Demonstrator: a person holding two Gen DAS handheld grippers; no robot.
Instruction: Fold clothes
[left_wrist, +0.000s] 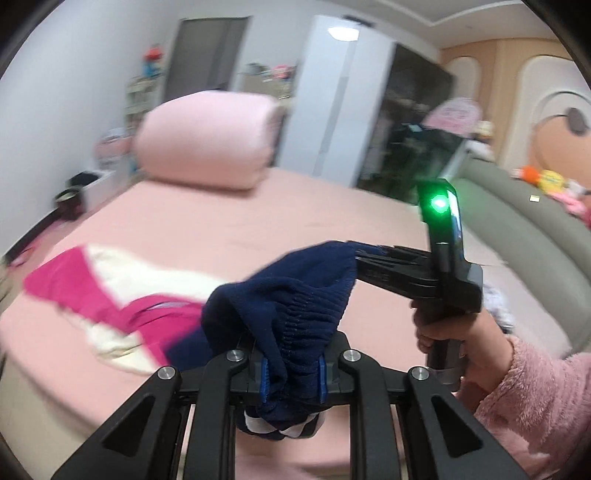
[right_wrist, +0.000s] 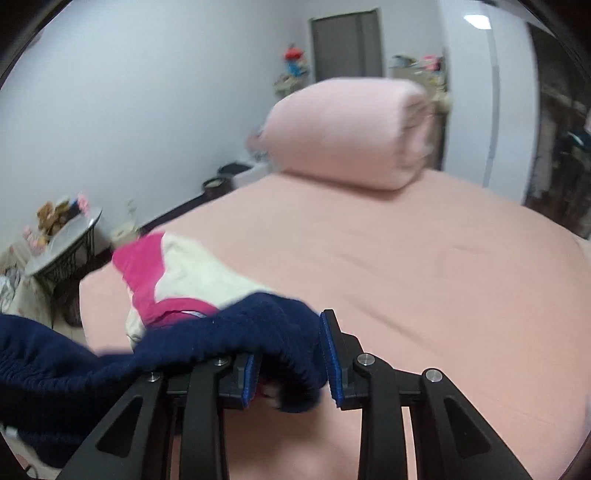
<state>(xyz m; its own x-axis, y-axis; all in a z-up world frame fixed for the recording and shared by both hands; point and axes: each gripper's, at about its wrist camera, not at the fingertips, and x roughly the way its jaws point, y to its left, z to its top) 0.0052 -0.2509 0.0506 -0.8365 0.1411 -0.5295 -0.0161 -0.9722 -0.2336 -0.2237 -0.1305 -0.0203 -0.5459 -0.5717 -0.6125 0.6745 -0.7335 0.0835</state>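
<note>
Nearest, left gripper (left_wrist: 291, 373) closed down on a bunched ribbed band of the navy garment (left_wrist: 295, 295), blue-padded fingers (left_wrist: 264, 378) pinching thick folds, a white-striped bit of cloth hanging below. Right gripper (right_wrist: 290, 363) likewise on the same navy garment, fingers (right_wrist: 330, 360) parted only as far as the wad of knit between them allows, apparently gripping its edge; in the left view, seen side-on, held by a hand (left_wrist: 454, 332) in a fuzzy pink sleeve (left_wrist: 535, 398). Navy cloth slung between the two grippers, lifted above the near edge of the bed (right_wrist: 406, 258), not yet laid flat. Just beyond, toward the near left corner of the bed, a pink-and-cream garment (right_wrist: 177, 273) lying crumpled, the navy cloth overlapping it in both views; touching or merely in front, impossible to tell. Farther off, a rolled pink quilt (right_wrist: 347, 133) at the far edge of the bed, then wardrobe and door, blurred. Risks, as a judgement: bunched grips giving a twisted, uneven spread when lowered; trailing navy fabric snagging or dragging the pink-and-cream garment; thick knit slipping from the right fingers if tension rises between the grippers.
</note>
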